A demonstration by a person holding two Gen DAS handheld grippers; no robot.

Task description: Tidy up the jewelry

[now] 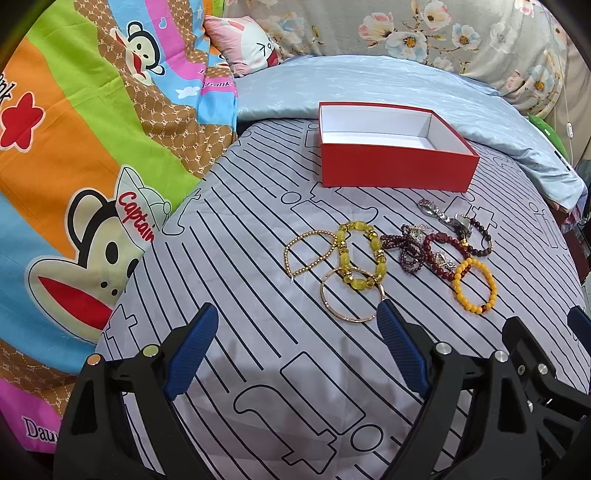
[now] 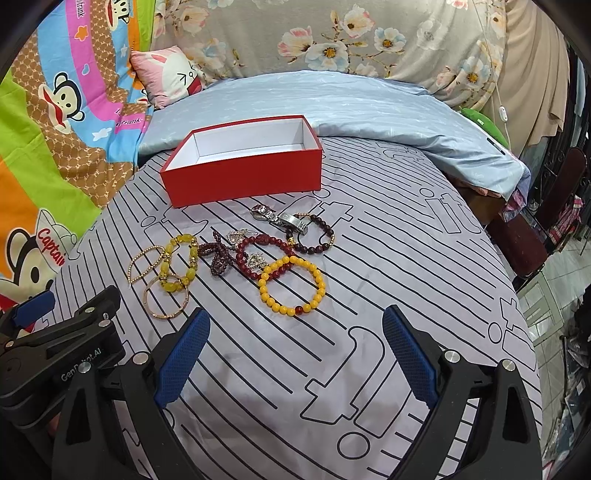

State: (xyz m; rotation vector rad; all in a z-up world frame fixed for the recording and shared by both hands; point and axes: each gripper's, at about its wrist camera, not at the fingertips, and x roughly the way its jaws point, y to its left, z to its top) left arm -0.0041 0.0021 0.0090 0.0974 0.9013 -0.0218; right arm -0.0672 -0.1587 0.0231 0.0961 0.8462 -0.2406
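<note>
An open red box with a white, empty inside stands on the striped sheet. In front of it lie several bracelets: a thin gold bangle, a yellow-green stone bracelet, a small gold bead bracelet, dark red bead strands, an orange bead bracelet and a silver watch. My left gripper is open just short of the bangle. My right gripper is open just short of the orange bracelet.
A cartoon monkey quilt is piled at the left. A light blue duvet and floral bedding lie behind the box. The bed edge drops off at the right, with a chair beyond. The other gripper shows at each view's side.
</note>
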